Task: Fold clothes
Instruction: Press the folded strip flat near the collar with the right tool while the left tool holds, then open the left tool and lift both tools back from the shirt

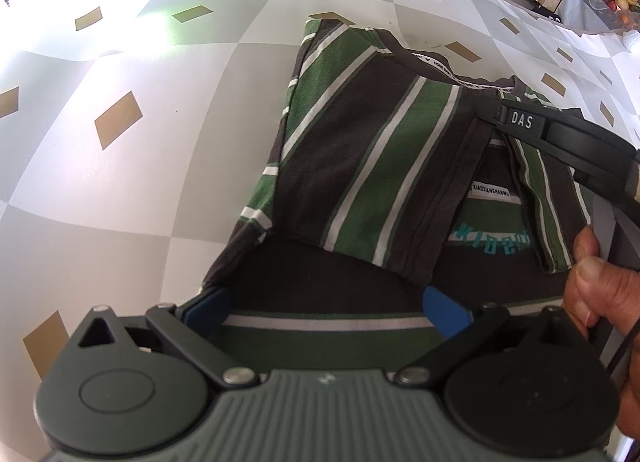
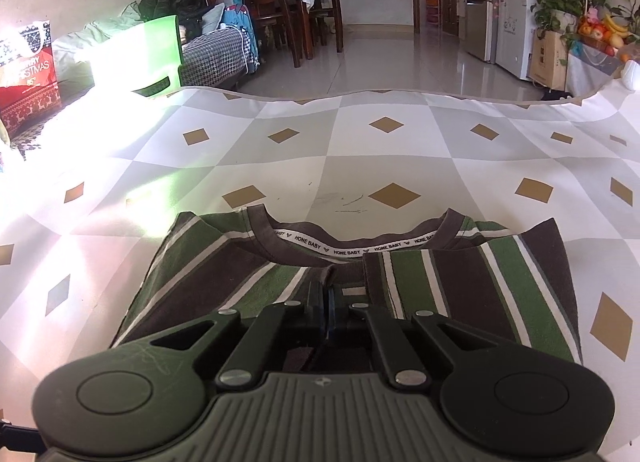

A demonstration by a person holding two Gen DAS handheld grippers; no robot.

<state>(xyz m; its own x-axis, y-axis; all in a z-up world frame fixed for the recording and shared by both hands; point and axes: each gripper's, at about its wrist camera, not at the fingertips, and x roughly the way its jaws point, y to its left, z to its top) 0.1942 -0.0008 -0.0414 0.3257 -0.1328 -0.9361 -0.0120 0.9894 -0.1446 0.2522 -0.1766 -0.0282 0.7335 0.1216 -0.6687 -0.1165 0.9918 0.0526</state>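
1. Striped shirt (image 1: 372, 165) lying flat on the chequered tablecloth (image 1: 120, 73), centre of the left wrist frame, collar toward the top. Both side panels already folded inward; edges nearly meeting down the middle, teal lettering exposed in the gap.
2. Lengthwise fold judged done; crosswise fold, hem up to collar, judged still outstanding.
3. Right gripper (image 2: 326, 302), lower centre of its own frame, fully closed at the inner edges of the panels just below the collar; whether cloth is pinched cannot be told.
4. Left gripper (image 1: 326, 308), lower centre, jaws spread wide over the hem end, blue pads apart, nothing clamped.
5. Person's hand (image 1: 600, 286) at right edge, on the right tool's handle.
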